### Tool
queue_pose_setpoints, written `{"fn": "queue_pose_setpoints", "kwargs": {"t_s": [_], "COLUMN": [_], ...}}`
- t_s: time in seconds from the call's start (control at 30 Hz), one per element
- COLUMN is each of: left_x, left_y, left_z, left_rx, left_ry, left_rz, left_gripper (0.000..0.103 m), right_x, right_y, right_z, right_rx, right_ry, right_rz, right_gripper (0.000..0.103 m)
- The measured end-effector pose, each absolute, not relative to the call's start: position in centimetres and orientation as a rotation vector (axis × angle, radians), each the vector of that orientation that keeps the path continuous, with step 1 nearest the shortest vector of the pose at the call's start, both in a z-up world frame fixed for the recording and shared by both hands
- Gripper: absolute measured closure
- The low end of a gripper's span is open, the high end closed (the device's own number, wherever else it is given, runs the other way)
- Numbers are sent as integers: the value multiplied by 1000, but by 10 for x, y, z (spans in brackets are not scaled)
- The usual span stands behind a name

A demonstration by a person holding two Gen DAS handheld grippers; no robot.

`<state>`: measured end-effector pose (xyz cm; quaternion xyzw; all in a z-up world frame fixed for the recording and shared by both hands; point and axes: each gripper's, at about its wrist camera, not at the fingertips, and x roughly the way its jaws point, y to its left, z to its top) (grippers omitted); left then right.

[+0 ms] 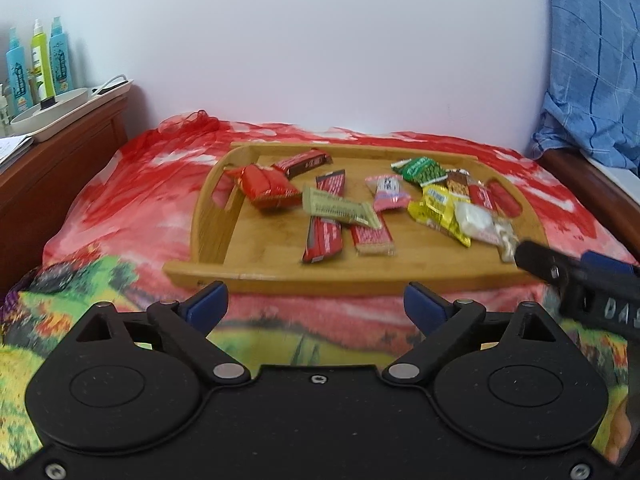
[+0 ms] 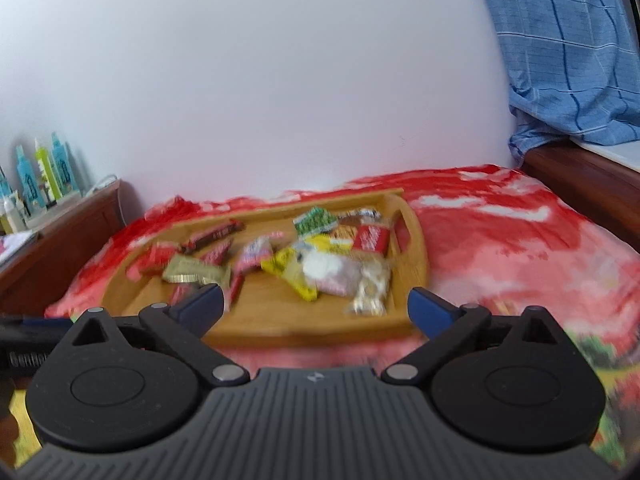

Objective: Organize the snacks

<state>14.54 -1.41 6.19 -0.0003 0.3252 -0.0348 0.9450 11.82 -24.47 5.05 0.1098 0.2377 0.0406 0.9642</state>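
Bed (image 1: 120, 208): soft surface under a printed cover, red and pink across the far half, green and yellow landscape pattern nearest the cameras; dark wooden frame at both sides.

Blue checked cloth (image 1: 592, 60): woven, crumpled, hanging at the right edge against the pale wall.

Tray (image 1: 280, 264): bamboo-coloured wood, rectangular with rounded ends, raised curved end walls with slot handles; lies flat on the bed, middle of the cover.

Left gripper (image 1: 316, 305): matte black plastic body, blue pads, fingers spread wide, nothing between them; hangs over the bed just short of the tray's near rim.

Right gripper (image 2: 315, 306): black with ribbed grey housing, blue pads, likewise spread and empty; near the tray's near right corner.

Snacks, all inside the tray:
- red crinkled foil pack (image 1: 266, 187), bulky, left end;
- long red-brown bars (image 1: 323, 236), flat, glossy, centre;
- olive-gold bar (image 1: 340, 209), lying across one of those bars;
- yellow packet (image 1: 442, 209), overlapped by a clear packet of white pieces (image 1: 476, 220), right side;
- green packet (image 1: 420, 170), far right;
- small pink wrapper (image 1: 387, 192); print too blurred to read.

Spray bottles (image 1: 38, 64): plastic, two teal, one lime, upright on the left wooden nightstand (image 1: 52, 160).
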Motion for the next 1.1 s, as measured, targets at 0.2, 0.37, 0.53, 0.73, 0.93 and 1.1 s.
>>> {"fn": "queue_pose_setpoints", "kwargs": {"t_s": [0.2,0.37,0.53,0.73,0.93,1.1], "left_x": [119,104,94,87,83,83], "left_y": [-16,-15,-14,-12,-13,-12], "left_z": [48,36,29,20,12,4], "left_rx": [5,-4,1,3,9,16], "left_ry": [676,696,709,724,736,748], "left_rz": [-80,-74,-62,-57,-48,-33], "left_gripper": [8,8,8,8,8,6], "right_x": [85,72,61,55,50,52], "right_y": [-242,-239,-234,-230,-227,-225], "right_z": [43,42,35,29,19,13], "right_rx": [163,142,112,103,87,72], "right_ry": [478,478,501,522,554,575], "right_rz": [62,60,59,68,57,43], "right_gripper": [0,0,0,0,0,0]}}
